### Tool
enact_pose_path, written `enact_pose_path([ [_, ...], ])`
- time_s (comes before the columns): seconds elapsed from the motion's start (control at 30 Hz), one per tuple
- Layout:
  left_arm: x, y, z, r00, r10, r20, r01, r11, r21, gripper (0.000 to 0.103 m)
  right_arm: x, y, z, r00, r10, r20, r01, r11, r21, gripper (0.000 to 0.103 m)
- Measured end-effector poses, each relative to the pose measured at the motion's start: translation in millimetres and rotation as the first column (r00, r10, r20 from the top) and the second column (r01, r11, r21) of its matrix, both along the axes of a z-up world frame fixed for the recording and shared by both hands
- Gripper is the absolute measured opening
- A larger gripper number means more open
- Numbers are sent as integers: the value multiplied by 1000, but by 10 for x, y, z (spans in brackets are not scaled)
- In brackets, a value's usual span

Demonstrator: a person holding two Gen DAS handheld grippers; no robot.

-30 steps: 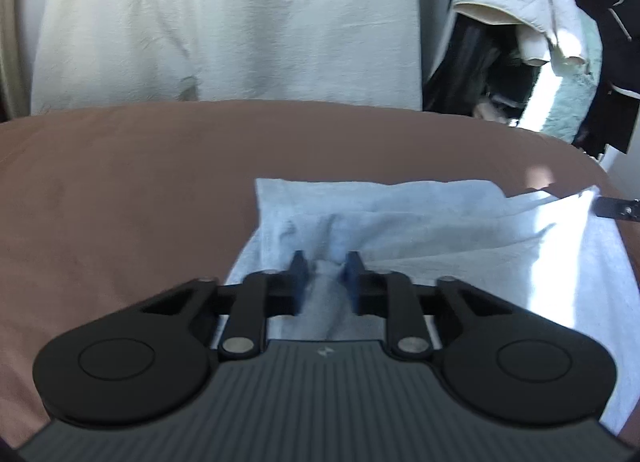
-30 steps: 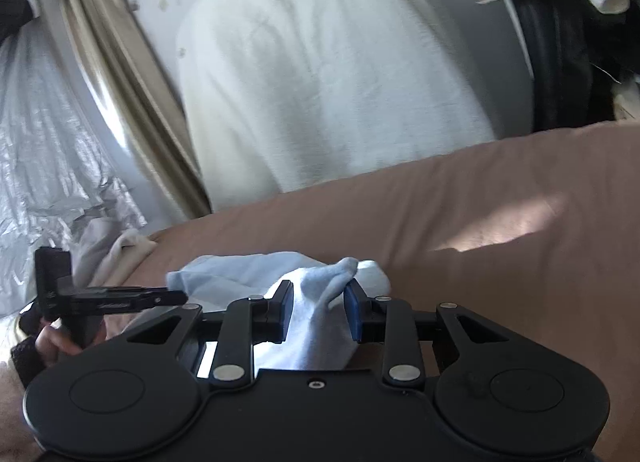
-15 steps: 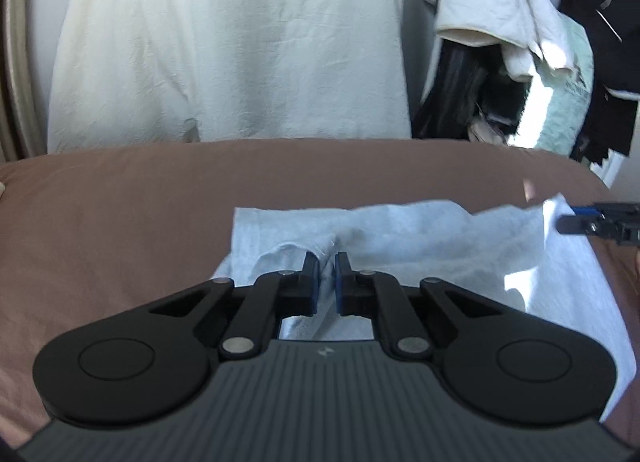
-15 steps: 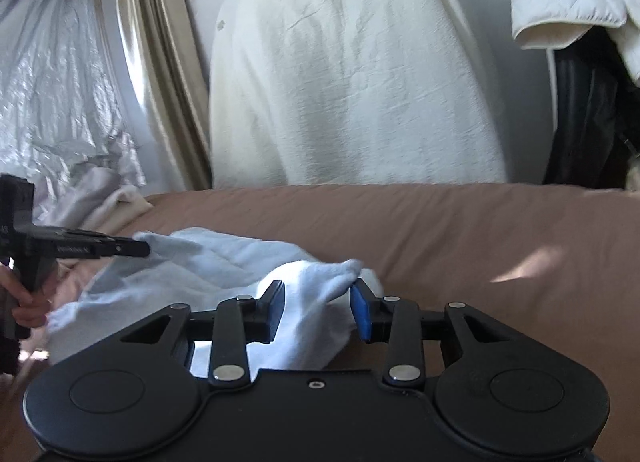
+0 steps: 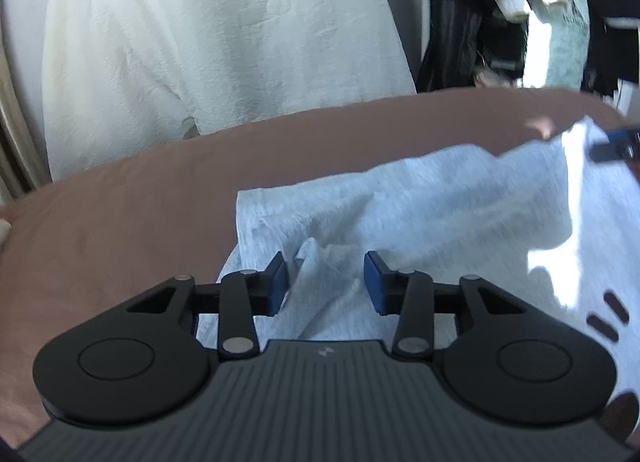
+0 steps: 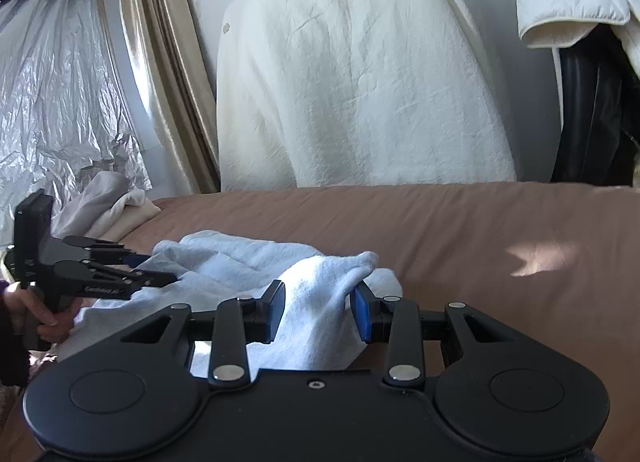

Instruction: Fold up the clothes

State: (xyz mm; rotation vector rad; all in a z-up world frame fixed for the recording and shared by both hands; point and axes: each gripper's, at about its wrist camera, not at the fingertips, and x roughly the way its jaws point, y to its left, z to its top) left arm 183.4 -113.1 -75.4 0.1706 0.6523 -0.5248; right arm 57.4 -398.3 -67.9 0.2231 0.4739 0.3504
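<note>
As my left fingers let go, the fold of the cloth settles on the bed.

Left view: the left gripper has just been opening; its fingers now stand apart with a loose ridge of cloth between them, no longer pinched. Right view: the right gripper has eased wider to about half open, yet a raised bunch of cloth still fills the gap and touches both pads, so I'd release there next.
</note>
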Motion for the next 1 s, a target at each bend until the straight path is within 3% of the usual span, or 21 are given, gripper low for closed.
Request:
enact_pose_path([
  [0.07, 78, 44, -11, 999, 37, -40, -39, 997, -63, 10, 21, -4, -17, 1000, 12, 4, -12, 1000, 13, 42],
  [0.1, 90, 66, 0, 997, 57, -44, -61, 994, -91, 9, 32, -6, -26, 1000, 18, 7, -18, 1000, 20, 34],
  [0.13, 83, 92, 20, 996, 73, -45, -78, 990, -119, 9, 33, -7, -33, 999, 32, 21, -33, 999, 21, 8],
  [0.23, 29, 148, 103, 993, 108, -39, -113, 982, -154, 9, -39, 56, 41, 993, 50, 107, -47, 999, -25, 6],
  [0.4, -235, 147, 528, 982, 123, 141, -100, 982, -160, 9, -187, 197, 291, 971, 46, 234, -29, 997, -75, 6],
  [0.47, -186, 176, 706, 968, 160, 191, -120, 972, -202, 9, -169, 190, 402, 961, 6, 278, 10, 998, -55, 6],
  [0.53, -9, 157, 786, 965, 182, 189, -144, 969, -200, 13, -90, 146, 499, 956, -45, 289, 49, 999, -5, 6],
  [0.6, 254, 49, 668, 975, 190, 114, -180, 979, -93, 28, 216, 44, 471, 981, -112, 156, 102, 992, 73, 15],
  [0.63, 334, 12, 569, 970, 229, 80, -228, 974, -20, 45, 350, 31, 405, 986, -152, 69, 148, 988, 52, 27],
  [0.7, 399, 5, 381, 950, 311, 28, -313, 945, 95, 46, 607, 25, 250, 965, -241, -106, 239, 971, -32, 37],
  [0.8, 155, 278, 346, 952, 304, -29, -301, 951, 71, 49, 440, -73, 130, 916, -330, -227, 342, 940, 15, 39],
  [0.83, 71, 391, 364, 947, 318, -48, -314, 947, 67, 57, 338, -114, 114, 915, -319, -245, 345, 936, 66, 46],
  [0.93, -113, 705, 398, 907, 401, -126, -397, 916, 55, 63, 70, -205, 116, 909, -263, -324, 339, 918, 205, 49],
  [1.0, -200, 884, 375, 880, 423, -215, -431, 902, 10, 63, -67, -136, 150, 919, -213, -331, 313, 906, 284, 49],
])
